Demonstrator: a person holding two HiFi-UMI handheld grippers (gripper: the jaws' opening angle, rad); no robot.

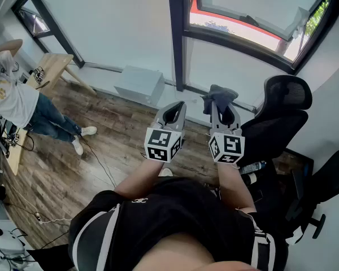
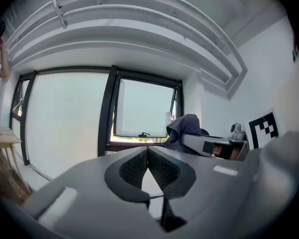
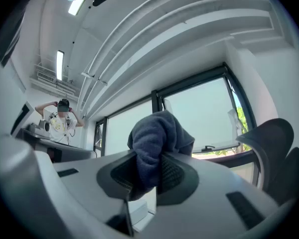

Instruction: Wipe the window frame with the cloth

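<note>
A dark blue-grey cloth (image 3: 157,141) is bunched between the jaws of my right gripper (image 3: 150,167), which is shut on it; in the head view the cloth (image 1: 219,94) sticks out past that gripper (image 1: 223,107). My left gripper (image 2: 147,156) is shut with nothing in it, its jaws meeting at the tips, and it shows beside the right one in the head view (image 1: 173,112). Both point toward the dark window frame (image 1: 177,35), still a way off from it. The tilted-open window sash (image 2: 145,135) with its handle is ahead.
A black mesh office chair (image 1: 279,114) stands close on the right. A white box unit (image 1: 139,85) sits on the floor under the window. A person (image 1: 17,103) stands at the left by a wooden desk (image 1: 48,69). Cables trail across the wooden floor (image 1: 96,157).
</note>
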